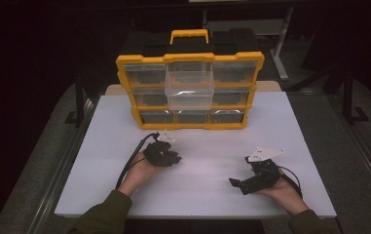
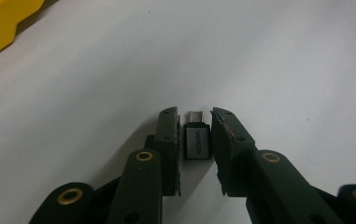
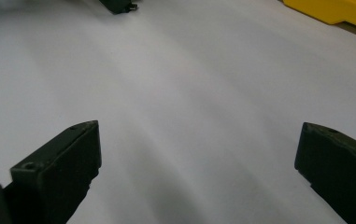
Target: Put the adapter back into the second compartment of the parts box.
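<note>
Adapter, small, rigid, light and likely slick-cased, sits clamped by its long flat sides in the left gripper; right gripper gapes empty.

Both forearms wear olive-green sleeves, and each hand holds a black two-jaw gripper, the left gripper and the right gripper, each with a pale three-cornered plate on top, a trailing black cable, and brass-ringed screw holes along blocky jaws.
</note>
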`<action>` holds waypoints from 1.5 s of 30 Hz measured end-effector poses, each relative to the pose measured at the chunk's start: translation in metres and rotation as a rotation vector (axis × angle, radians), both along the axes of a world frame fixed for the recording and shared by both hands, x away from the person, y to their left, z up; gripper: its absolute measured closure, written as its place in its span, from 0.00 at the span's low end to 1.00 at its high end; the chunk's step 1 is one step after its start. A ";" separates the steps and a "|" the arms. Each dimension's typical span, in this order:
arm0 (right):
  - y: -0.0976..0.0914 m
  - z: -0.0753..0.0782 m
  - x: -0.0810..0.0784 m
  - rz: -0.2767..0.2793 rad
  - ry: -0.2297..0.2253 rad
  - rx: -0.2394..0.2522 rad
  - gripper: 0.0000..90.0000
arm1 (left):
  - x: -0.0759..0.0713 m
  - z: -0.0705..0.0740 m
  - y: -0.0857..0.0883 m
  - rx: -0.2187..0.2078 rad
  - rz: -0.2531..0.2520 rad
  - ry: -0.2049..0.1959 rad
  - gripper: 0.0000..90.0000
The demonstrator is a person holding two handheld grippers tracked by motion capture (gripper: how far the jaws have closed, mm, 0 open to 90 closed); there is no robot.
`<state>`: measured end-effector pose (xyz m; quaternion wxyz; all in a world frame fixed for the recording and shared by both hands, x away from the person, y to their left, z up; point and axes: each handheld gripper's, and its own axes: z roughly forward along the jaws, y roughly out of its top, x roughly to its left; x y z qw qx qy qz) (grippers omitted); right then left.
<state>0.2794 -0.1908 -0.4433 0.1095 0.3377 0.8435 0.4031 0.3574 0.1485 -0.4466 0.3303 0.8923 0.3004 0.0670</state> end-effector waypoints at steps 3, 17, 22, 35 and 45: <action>0.000 0.000 0.000 0.001 0.000 0.000 0.00 | 0.000 0.000 0.000 0.008 -0.001 -0.005 0.83; -0.001 0.000 -0.001 -0.006 0.004 0.007 0.00 | 0.000 0.000 0.000 0.012 -0.006 -0.010 0.84; 0.000 0.000 -0.001 -0.008 0.003 0.003 0.00 | -0.001 0.000 -0.001 0.017 -0.015 -0.025 0.85; -0.001 0.000 -0.001 -0.009 0.003 0.004 0.00 | 0.000 0.002 0.003 -0.017 -0.036 -0.008 0.85; -0.001 0.001 -0.001 -0.012 0.008 0.006 0.00 | 0.000 0.012 0.013 -0.038 -0.050 -0.007 0.85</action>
